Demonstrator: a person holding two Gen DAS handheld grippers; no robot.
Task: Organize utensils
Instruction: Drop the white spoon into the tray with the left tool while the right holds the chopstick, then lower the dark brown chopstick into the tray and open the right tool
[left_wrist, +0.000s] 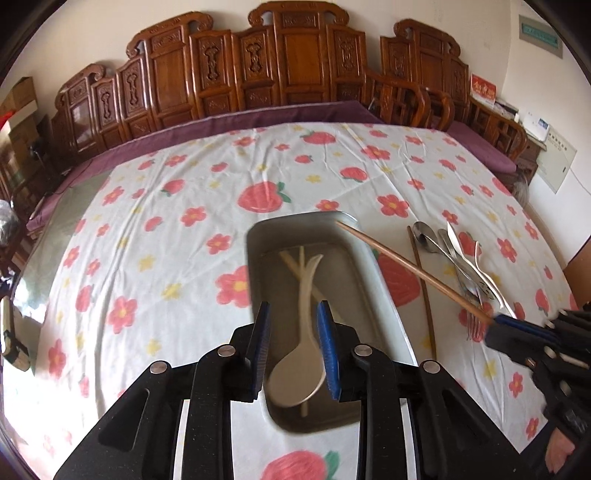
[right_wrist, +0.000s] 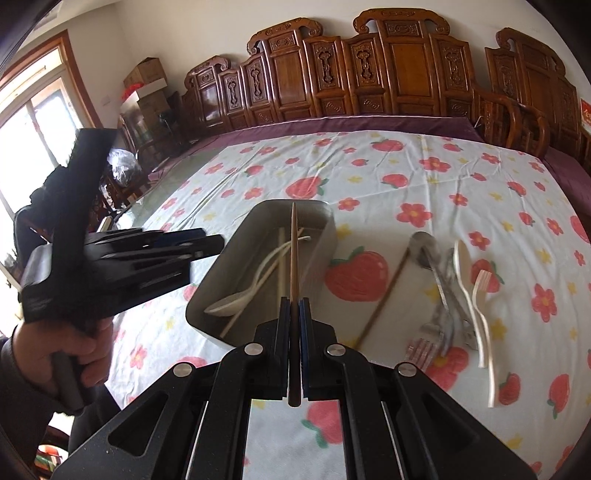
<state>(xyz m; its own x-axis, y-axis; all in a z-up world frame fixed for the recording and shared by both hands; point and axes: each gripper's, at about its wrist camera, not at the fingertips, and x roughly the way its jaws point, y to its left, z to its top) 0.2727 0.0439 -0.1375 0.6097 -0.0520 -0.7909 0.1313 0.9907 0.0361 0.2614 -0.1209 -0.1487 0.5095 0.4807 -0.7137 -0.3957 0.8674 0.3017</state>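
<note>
Brown chopstick (right_wrist: 294, 254) pinched near its butt end between the pressed-together jaws of right gripper (right_wrist: 294, 325), tip reaching out over the tray (right_wrist: 328, 221) – carried there, I judge, to be dropped in with the rest. Tray already holds a white spoon (left_wrist: 295, 380) and a pale chopstick (right_wrist: 258, 291). Left gripper (left_wrist: 293, 350) hangs above the spoon, jaws spread, nothing between the pads. Still loose on the cloth (left_wrist: 155, 206), right of the tray: second brown chopstick (left_wrist: 424, 291), metal spoon (right_wrist: 424, 247), forks (right_wrist: 443, 332), white spoon and fork. Sorting looks roughly a third done
</note>
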